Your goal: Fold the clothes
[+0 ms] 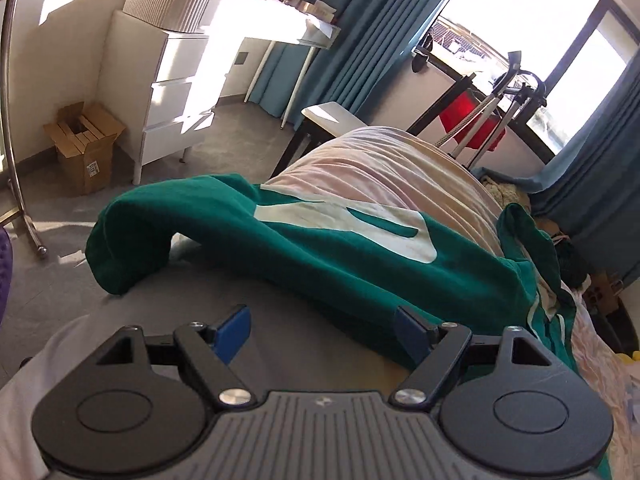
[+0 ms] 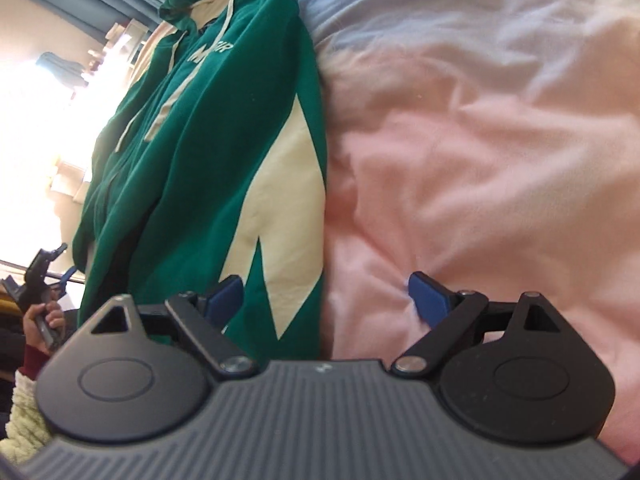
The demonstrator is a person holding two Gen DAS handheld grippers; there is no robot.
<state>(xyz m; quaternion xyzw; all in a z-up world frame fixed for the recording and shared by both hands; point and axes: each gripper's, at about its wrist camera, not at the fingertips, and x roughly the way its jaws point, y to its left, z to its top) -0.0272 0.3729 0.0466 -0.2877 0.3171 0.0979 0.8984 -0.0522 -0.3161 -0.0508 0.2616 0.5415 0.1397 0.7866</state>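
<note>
Your green hoodie (image 2: pixel 208 152) has chest lettering partly lost in a fold; only fragments read. Its hem passes behind the right gripper (image 2: pixel 326 300) body. In the left wrist view, the sleeve end (image 1: pixel 116 256) droops past the bed (image 1: pixel 380 160) edge; what lies under it you cannot see.

A dark green fleece hoodie (image 2: pixel 200 152) with cream panels, cream drawstrings and pale chest lettering lies spread on a pink bed (image 2: pixel 480 160), front up, hood at the far end. One green sleeve (image 1: pixel 132 236) hangs limp past the bed's edge. A cream forked patch (image 1: pixel 352 226) shows on the body.
</note>
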